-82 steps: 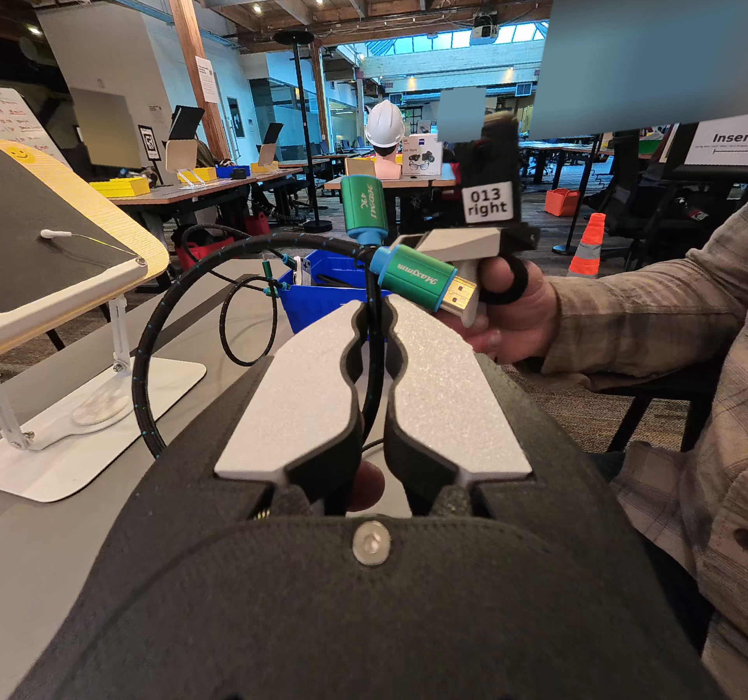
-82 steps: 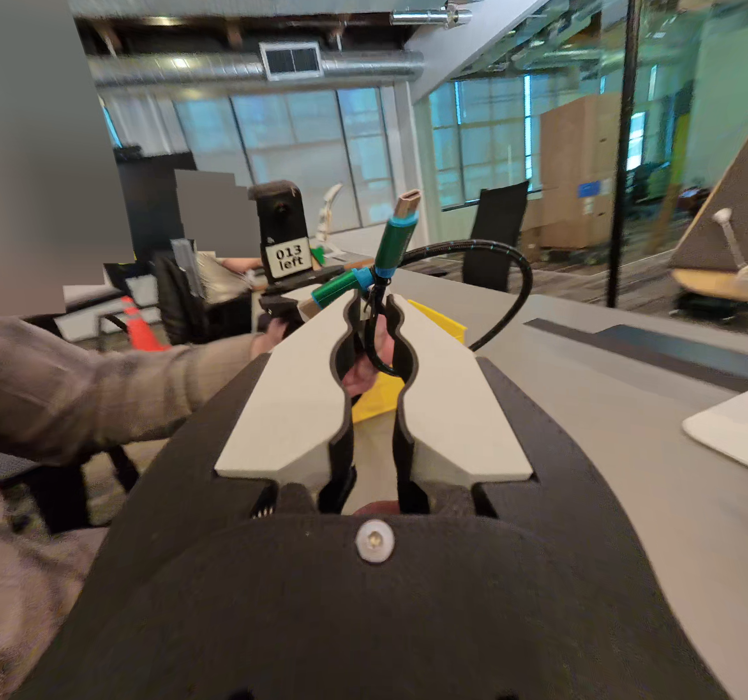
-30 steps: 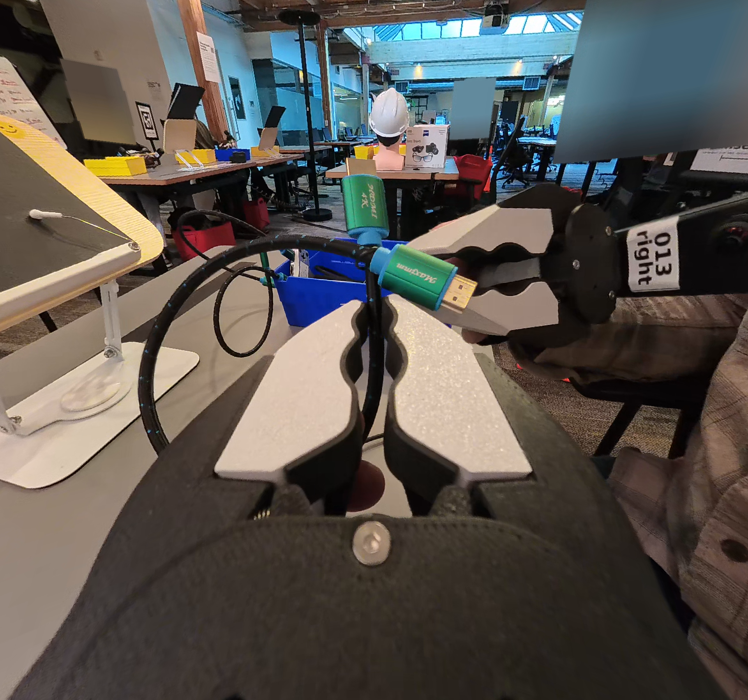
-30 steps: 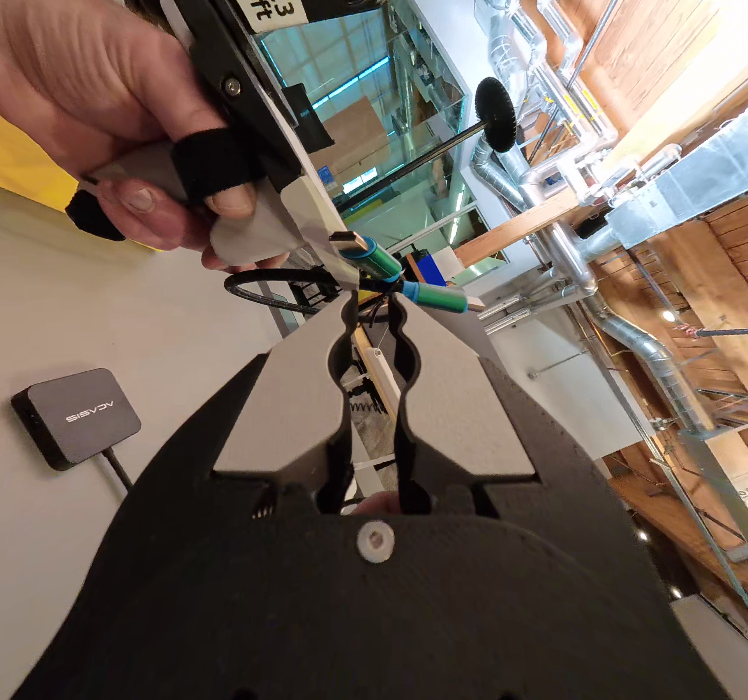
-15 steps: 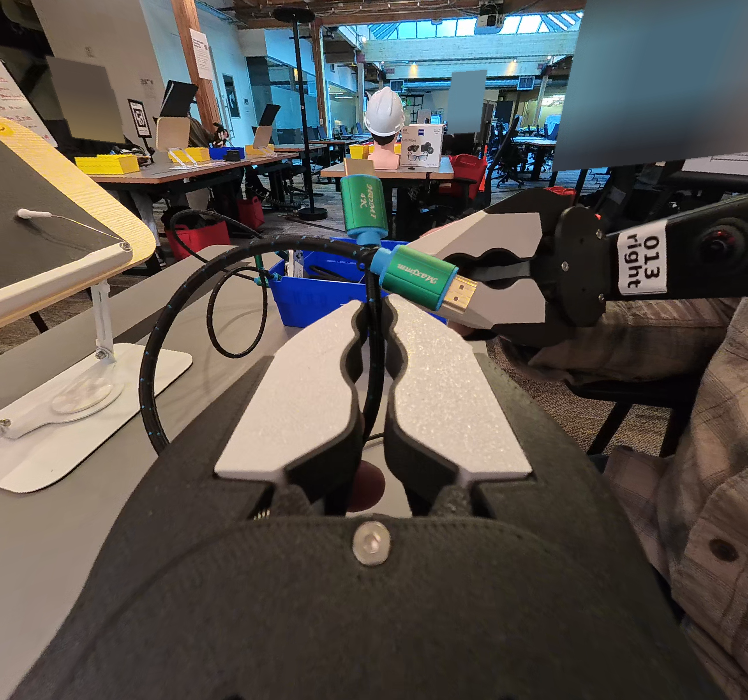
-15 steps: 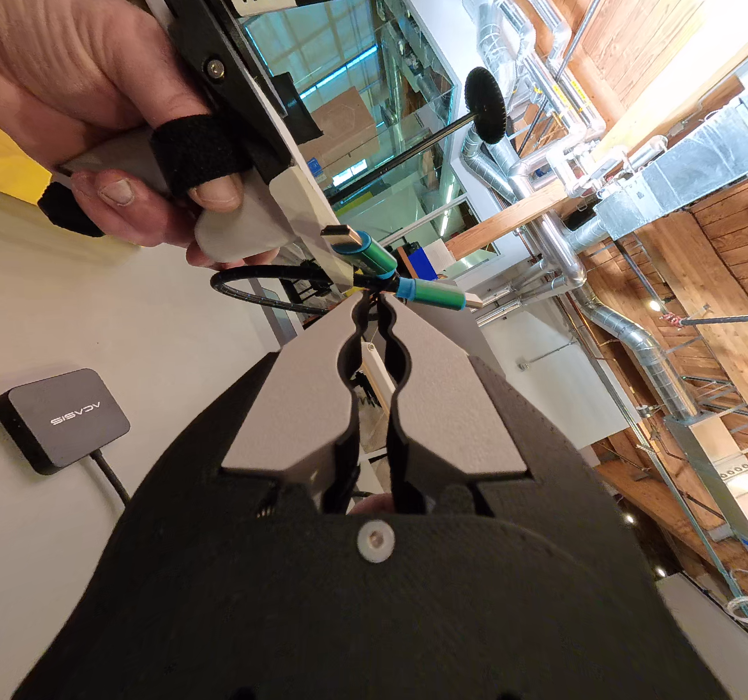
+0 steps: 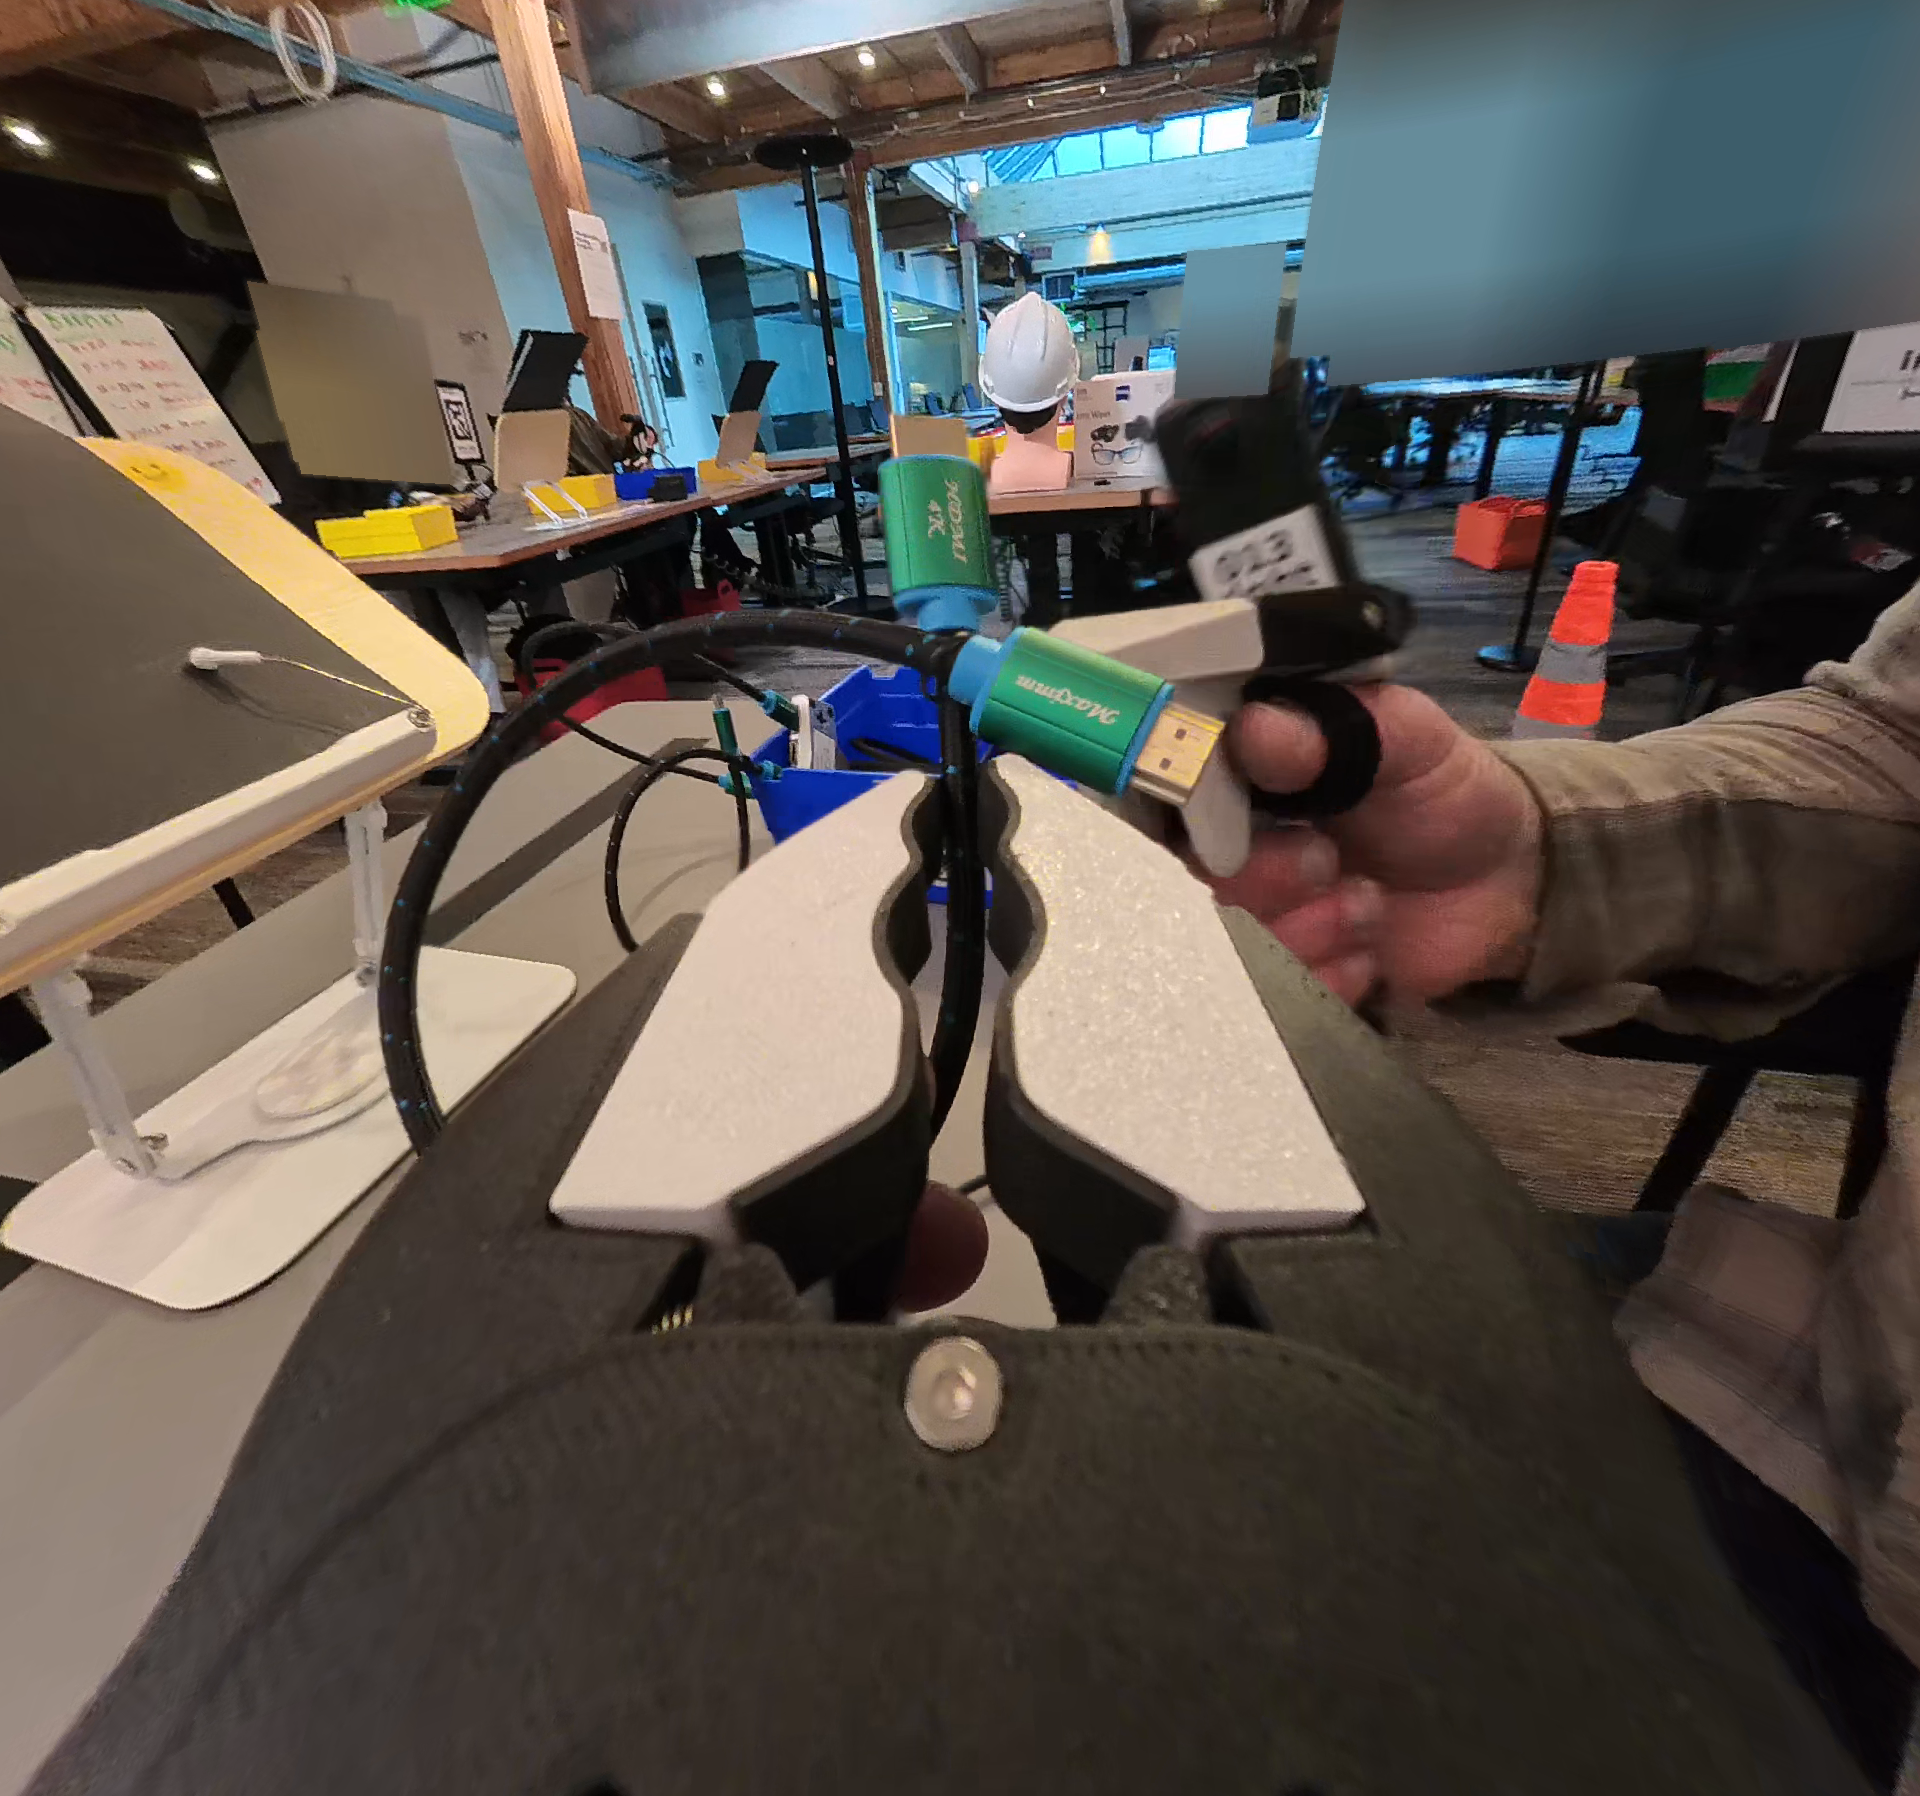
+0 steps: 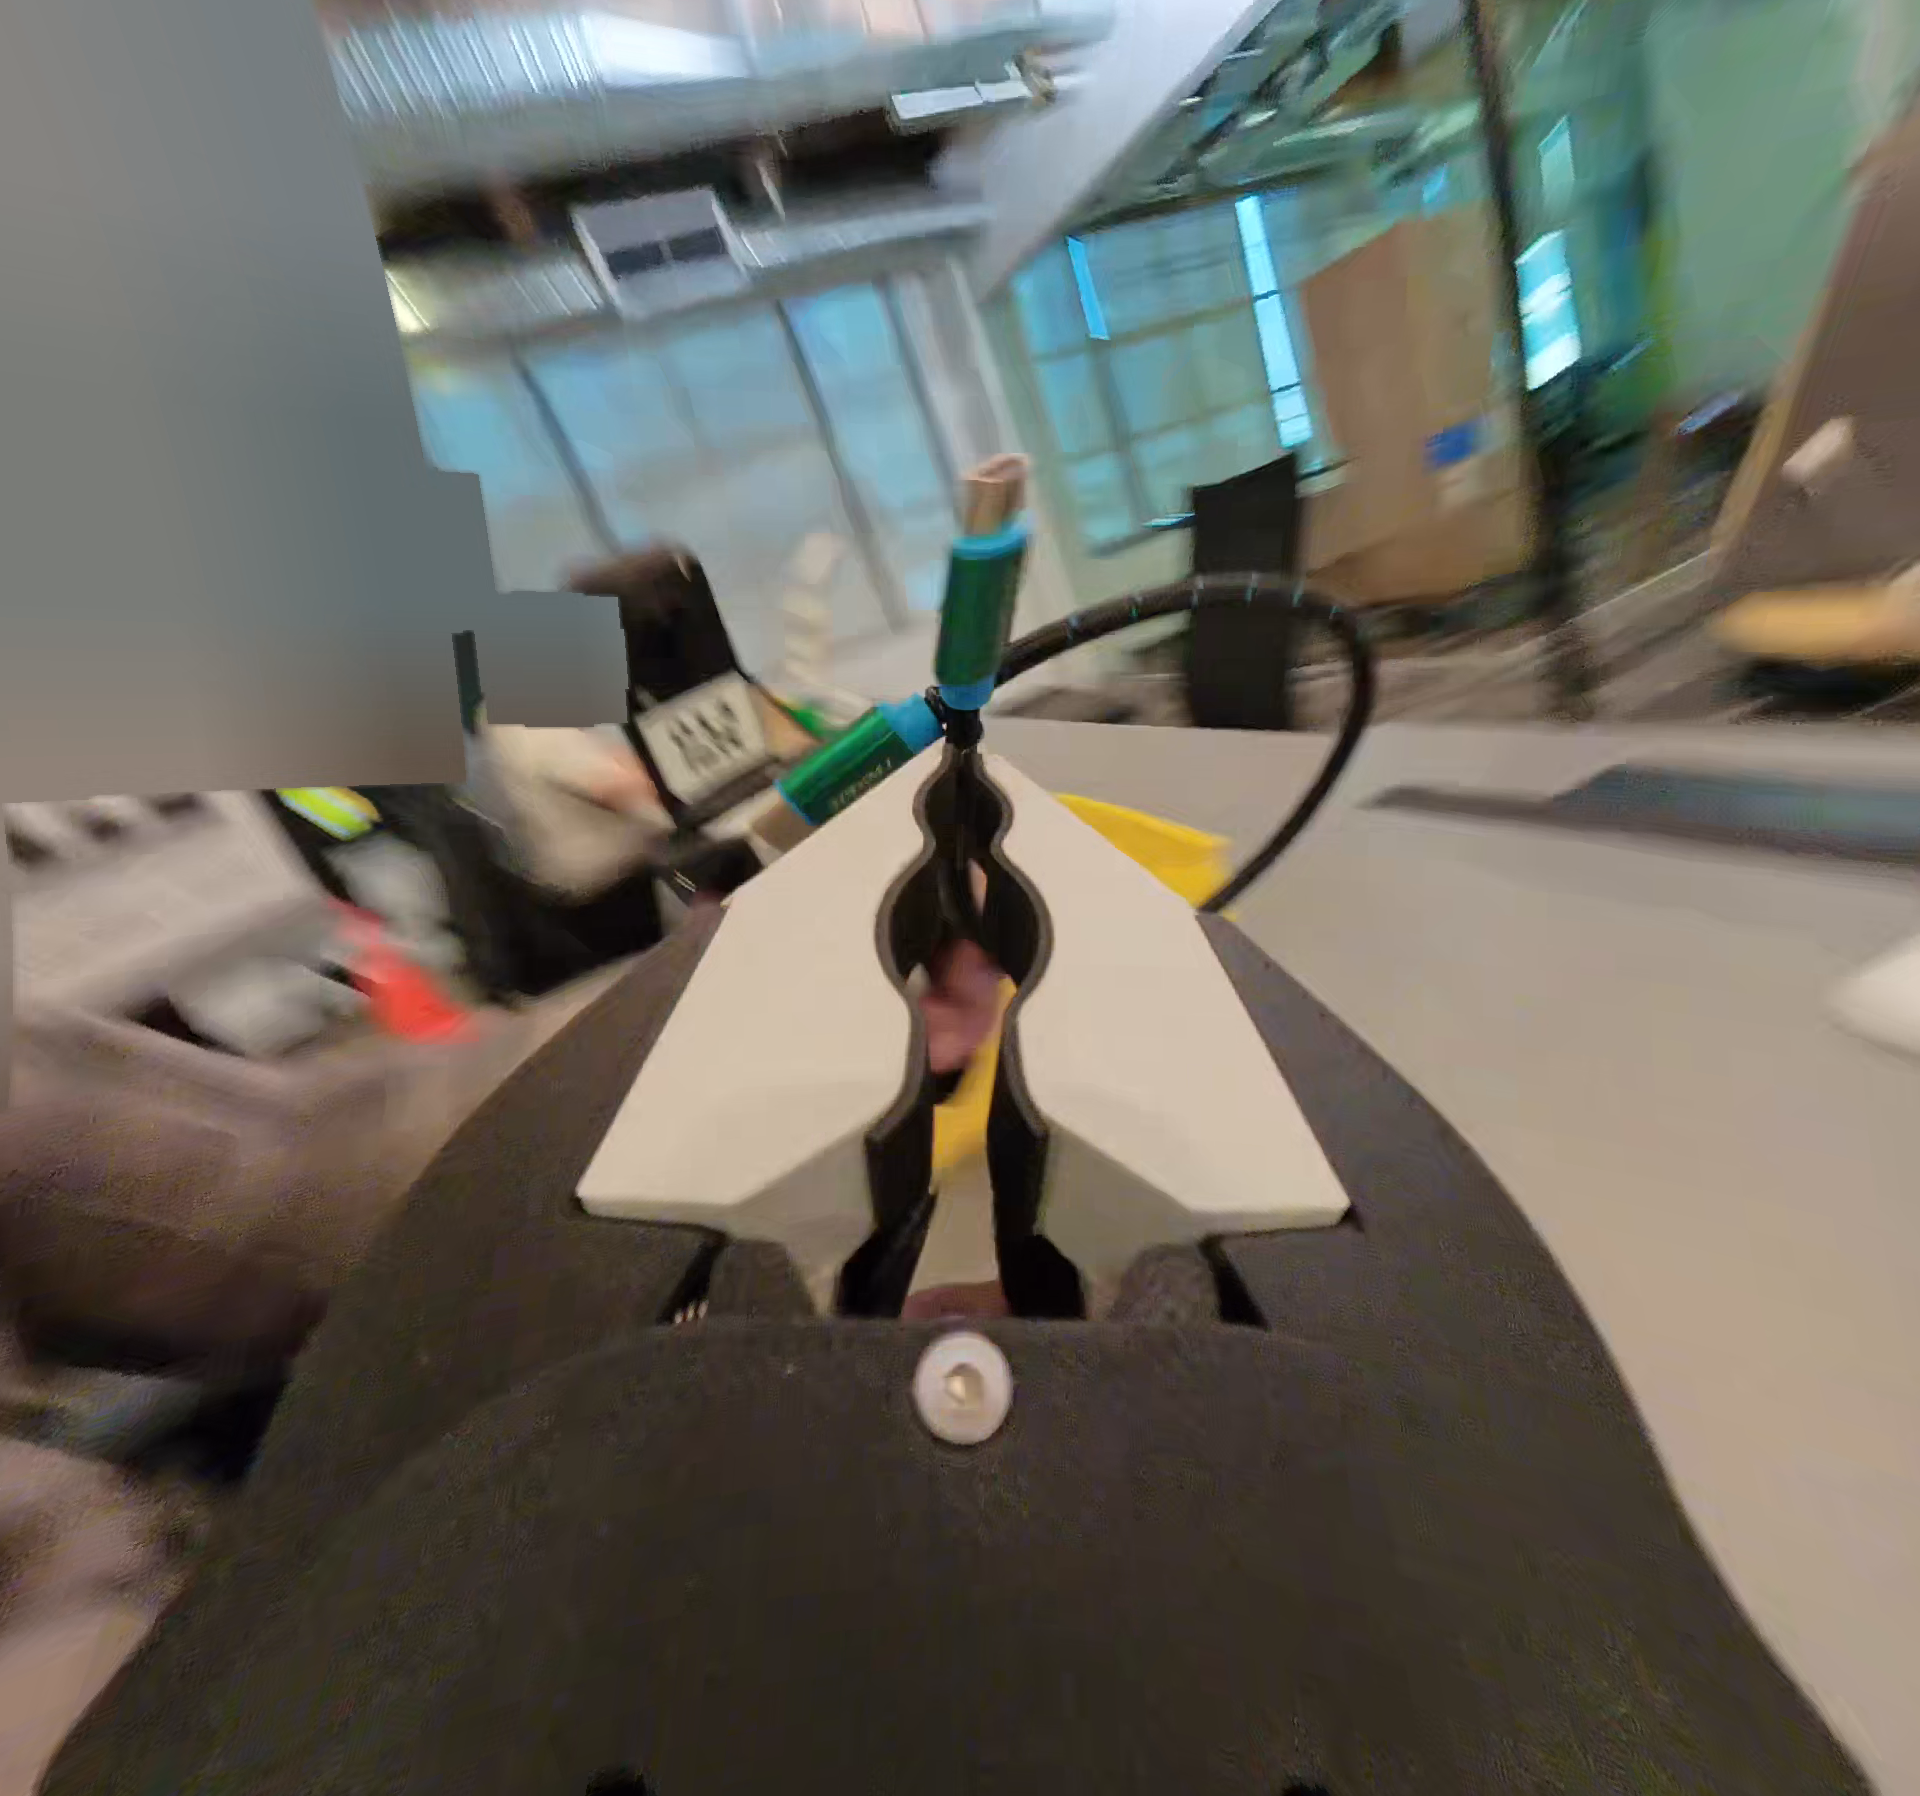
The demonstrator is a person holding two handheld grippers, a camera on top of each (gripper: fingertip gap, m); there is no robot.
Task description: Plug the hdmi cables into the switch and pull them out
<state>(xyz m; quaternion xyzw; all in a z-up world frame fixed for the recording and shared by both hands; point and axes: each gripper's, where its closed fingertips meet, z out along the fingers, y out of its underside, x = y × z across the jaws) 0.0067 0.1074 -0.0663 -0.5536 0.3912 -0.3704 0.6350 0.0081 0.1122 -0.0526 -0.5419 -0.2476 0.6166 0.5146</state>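
My left gripper [image 7: 958, 780] is shut on a black braided HDMI cable [image 7: 400, 915], held up above the table. The cable loops out to the left. Its two green plugs stick out just past the tips, one upright [image 7: 935, 541] and one pointing right [image 7: 1070, 707]. In the blurred right wrist view, my right gripper [image 8: 961, 759] is shut on the same cable [image 8: 1340, 645] just under the two plugs [image 8: 977, 614] [image 8: 847, 780]. In the left wrist view a hand holds the right gripper, with one finger [image 7: 1164, 634] reaching behind the plugs. The switch is not in view.
A tilted board on a white stand [image 7: 260, 1154] stands on the grey table [image 7: 582, 863] at the left. A blue bin [image 7: 821, 790] with thin cables sits behind my left fingers. An orange cone [image 7: 1569, 666] is on the floor at the right. A yellow object [image 8: 1132, 842] lies beyond my right fingers.
The right gripper has rolled upright from its sideways pose and closed on the cable by the plugs. Its view has swung off the switch. The left gripper has held still.
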